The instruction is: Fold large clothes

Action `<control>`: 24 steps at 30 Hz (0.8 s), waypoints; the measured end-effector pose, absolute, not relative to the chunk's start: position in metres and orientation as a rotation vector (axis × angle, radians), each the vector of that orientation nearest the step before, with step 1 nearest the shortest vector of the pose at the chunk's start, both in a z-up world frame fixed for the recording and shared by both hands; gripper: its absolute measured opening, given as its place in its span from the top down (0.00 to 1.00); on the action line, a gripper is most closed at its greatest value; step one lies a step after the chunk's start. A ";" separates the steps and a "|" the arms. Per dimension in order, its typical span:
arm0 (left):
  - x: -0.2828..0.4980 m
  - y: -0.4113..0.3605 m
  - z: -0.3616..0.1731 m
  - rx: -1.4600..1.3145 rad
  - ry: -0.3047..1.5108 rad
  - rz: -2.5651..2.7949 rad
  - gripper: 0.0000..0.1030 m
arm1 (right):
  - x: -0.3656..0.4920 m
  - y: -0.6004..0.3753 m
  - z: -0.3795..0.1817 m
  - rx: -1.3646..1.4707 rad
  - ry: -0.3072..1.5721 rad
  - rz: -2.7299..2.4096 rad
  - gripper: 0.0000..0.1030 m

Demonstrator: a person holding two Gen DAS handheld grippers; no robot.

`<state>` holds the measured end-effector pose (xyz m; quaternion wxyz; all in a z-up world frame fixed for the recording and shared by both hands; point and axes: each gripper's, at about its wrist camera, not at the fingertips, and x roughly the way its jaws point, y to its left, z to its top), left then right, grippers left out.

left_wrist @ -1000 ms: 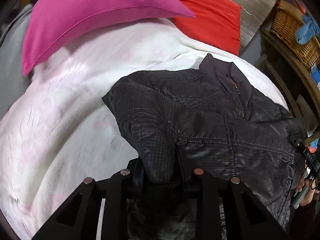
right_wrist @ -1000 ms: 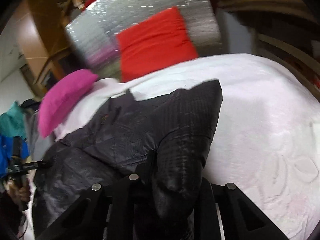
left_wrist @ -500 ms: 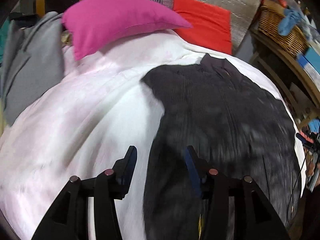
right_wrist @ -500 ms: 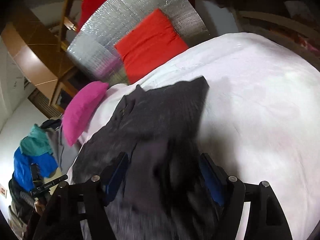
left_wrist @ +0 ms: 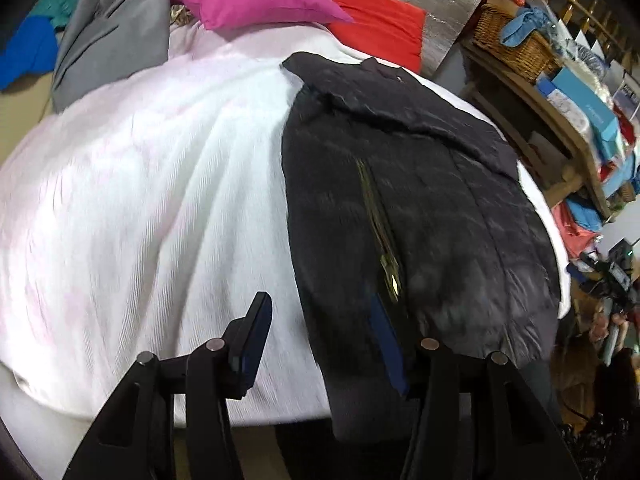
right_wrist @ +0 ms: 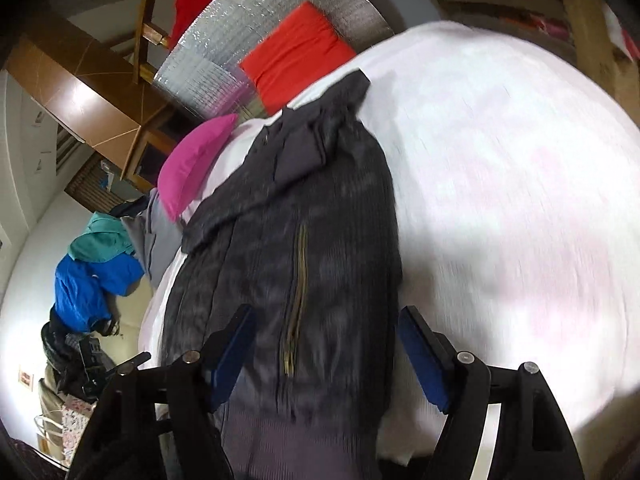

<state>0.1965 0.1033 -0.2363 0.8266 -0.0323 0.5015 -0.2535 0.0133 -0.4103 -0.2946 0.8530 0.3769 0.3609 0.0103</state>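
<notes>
A dark quilted jacket (left_wrist: 420, 200) lies lengthwise on the white bed (left_wrist: 140, 200), collar at the far end, sleeves folded over its front, a brass zipper (left_wrist: 378, 224) showing. My left gripper (left_wrist: 320, 336) is open and empty above the jacket's near hem. In the right wrist view the jacket (right_wrist: 304, 232) also lies flat, its hem hanging over the bed's near edge. My right gripper (right_wrist: 328, 348) is open and empty above that hem.
A pink pillow (left_wrist: 256, 0) and a red cushion (left_wrist: 380, 24) lie at the bed's head against a silver panel. Grey cloth (left_wrist: 108, 36) lies at the far left. Shelves with a wicker basket (left_wrist: 516, 48) and boxes stand on the right.
Both grippers let go of the jacket's folded parts, opened, and drew back toward the near edge of the bed. The jacket now lies flat and narrow.
</notes>
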 end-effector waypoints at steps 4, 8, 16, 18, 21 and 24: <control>0.174 0.115 -0.241 -0.112 1.083 -0.535 0.42 | -0.008 -0.398 -0.307 0.821 0.767 0.035 0.26; 0.159 0.118 -0.247 -0.141 1.104 -0.550 0.41 | -0.021 -0.394 -0.320 0.854 0.760 0.046 0.26; 0.143 0.114 -0.256 -0.154 1.118 -0.545 0.36 | -0.010 -0.390 -0.361 0.974 0.757 0.077 0.26; 0.145 0.113 -0.259 -0.162 1.122 -0.547 0.36 | -0.007 -0.383 -0.363 0.990 0.743 0.106 0.25; 0.150 0.105 -0.265 -0.188 1.138 -0.568 0.36 | -0.001 -0.363 -0.352 0.927 0.751 0.153 0.25; 0.151 0.099 -0.270 -0.193 1.133 -0.586 0.37 | -0.004 -0.354 -0.337 0.888 0.707 0.223 0.28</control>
